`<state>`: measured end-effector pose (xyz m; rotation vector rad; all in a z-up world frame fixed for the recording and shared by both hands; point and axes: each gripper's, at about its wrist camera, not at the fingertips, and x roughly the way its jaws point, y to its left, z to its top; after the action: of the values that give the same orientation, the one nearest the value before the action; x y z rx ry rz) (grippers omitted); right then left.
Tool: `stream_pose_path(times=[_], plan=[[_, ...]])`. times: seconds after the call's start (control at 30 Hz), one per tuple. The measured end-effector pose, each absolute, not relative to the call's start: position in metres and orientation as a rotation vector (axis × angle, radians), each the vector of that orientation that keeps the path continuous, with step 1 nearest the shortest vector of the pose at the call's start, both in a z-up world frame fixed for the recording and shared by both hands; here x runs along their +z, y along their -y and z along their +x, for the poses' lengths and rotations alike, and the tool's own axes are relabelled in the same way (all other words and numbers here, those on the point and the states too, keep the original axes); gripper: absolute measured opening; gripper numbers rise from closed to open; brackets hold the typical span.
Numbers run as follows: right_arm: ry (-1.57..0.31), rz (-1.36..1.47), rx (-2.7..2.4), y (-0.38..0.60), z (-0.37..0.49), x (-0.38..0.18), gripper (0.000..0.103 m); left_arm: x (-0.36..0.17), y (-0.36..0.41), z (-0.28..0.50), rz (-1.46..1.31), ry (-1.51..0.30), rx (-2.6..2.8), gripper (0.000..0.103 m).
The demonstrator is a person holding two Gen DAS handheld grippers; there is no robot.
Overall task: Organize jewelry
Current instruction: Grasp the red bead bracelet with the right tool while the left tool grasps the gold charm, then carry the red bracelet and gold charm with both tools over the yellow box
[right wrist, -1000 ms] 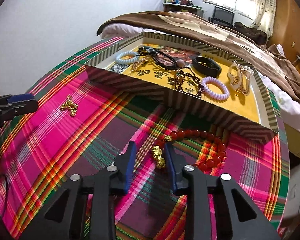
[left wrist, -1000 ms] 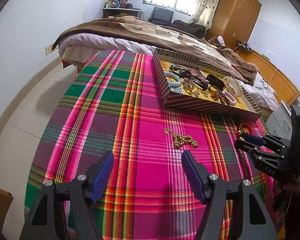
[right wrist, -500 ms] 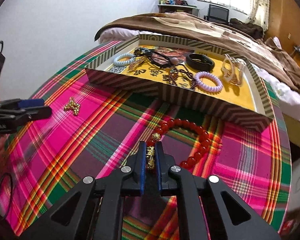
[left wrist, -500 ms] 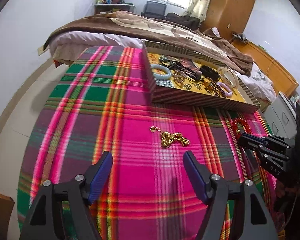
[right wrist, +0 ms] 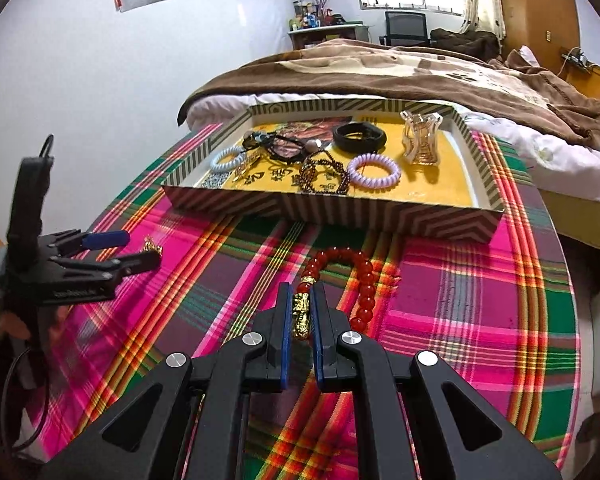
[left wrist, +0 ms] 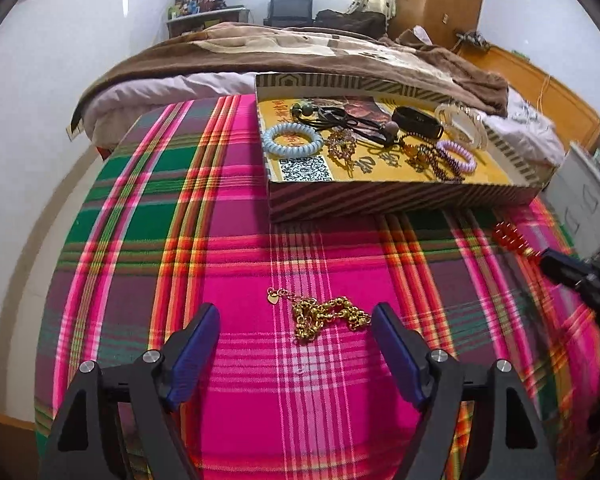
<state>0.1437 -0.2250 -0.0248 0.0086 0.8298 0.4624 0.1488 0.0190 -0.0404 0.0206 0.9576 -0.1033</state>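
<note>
The right gripper (right wrist: 301, 312) was clamped on the red bracelet (right wrist: 356, 272); the left gripper (left wrist: 296, 334) was opening near the gold chain (left wrist: 326, 314).

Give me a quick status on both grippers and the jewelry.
Right gripper shut on red bead bracelet by its gold charm. Left gripper opening, nothing between its jaws, gold chain just ahead. Path to tray looks clear.

red bead bracelet (left wrist: 512, 237) mostly hidden behind blurred right hand-held gripper (left wrist: 550, 261)

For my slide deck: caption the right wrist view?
Right gripper pinches red bead bracelet by its gold charm, before striped cardboard tray.
</note>
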Motion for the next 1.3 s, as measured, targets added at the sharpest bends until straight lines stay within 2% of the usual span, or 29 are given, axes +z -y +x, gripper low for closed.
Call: stream_pose_path(times=[0.13, 0.2, 0.3, 0.33, 0.4, 0.43, 0.83, 0.9, 1.3], plan=[[-0.819, 0.017, 0.464, 0.229, 0.142, -0.022, 0.009, -0.041, -0.017, 0.150, 0.045, -0.952, -0.095, 0.077], [-0.815, 0.019, 0.463, 0.230, 0.141, -0.022, 0.009, -0.041, -0.017, 0.149, 0.047, -0.949, -0.092, 0.073], [-0.809, 0.029, 0.460, 0.233, 0.140, -0.021, 0.009, -0.037, -0.017, 0.147, 0.056, -0.939, -0.095, 0.038], [-0.808, 0.032, 0.458, 0.233, 0.140, -0.020, 0.009, -0.037, -0.018, 0.148, 0.058, -0.940, -0.098, 0.034], [-0.803, 0.040, 0.457, 0.234, 0.139, -0.019, 0.009, -0.036, -0.018, 0.147, 0.063, -0.941, -0.100, 0.017], [-0.801, 0.041, 0.458, 0.236, 0.138, -0.018, 0.009, -0.036, -0.018, 0.147, 0.063, -0.943, -0.098, 0.011], [-0.750, 0.091, 0.454, 0.247, 0.136, 0.001, 0.009, 0.000, -0.024, 0.140, 0.005, -0.865, -0.140, 0.009], [-0.738, 0.094, 0.451, 0.249, 0.137, 0.005, 0.009, 0.008, -0.025, 0.140, -0.015, -0.848, -0.160, 0.006], [-0.681, 0.111, 0.445, 0.257, 0.141, 0.030, 0.009, 0.035, -0.019, 0.144, -0.024, -0.787, -0.191, 0.006]])
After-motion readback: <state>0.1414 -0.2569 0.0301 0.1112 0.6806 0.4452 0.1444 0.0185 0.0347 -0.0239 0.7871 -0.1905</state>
